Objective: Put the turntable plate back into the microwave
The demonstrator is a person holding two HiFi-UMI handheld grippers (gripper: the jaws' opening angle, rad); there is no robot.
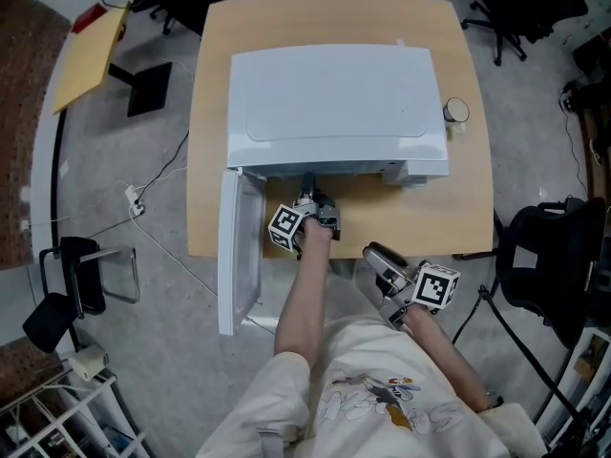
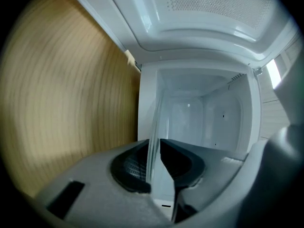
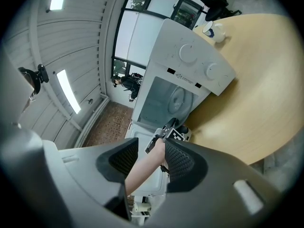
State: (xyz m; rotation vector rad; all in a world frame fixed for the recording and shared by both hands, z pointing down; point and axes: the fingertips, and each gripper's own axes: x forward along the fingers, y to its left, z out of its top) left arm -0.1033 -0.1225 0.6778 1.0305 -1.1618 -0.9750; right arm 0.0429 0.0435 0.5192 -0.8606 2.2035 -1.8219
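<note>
- The left tongs (image 2: 155,148) pinch the rim of the glass plate (image 2: 152,127), right at the open mouth of the microwave (image 1: 334,103).
- The right tongs (image 3: 151,158) are open and hold nothing.
- I think the glass is hard, heavy and slippery, and it can break. The rim looks like the best place to hold it.

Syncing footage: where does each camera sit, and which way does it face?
Head view: above, looking down on microwave and table; left arm and right arm show.
Left gripper view: on the left tongs, facing into the microwave; tongs hold the glass plate.
Right gripper view: on the right tongs, facing the microwave's front; tongs open.
Shared: head and right views show the left arm.
</note>
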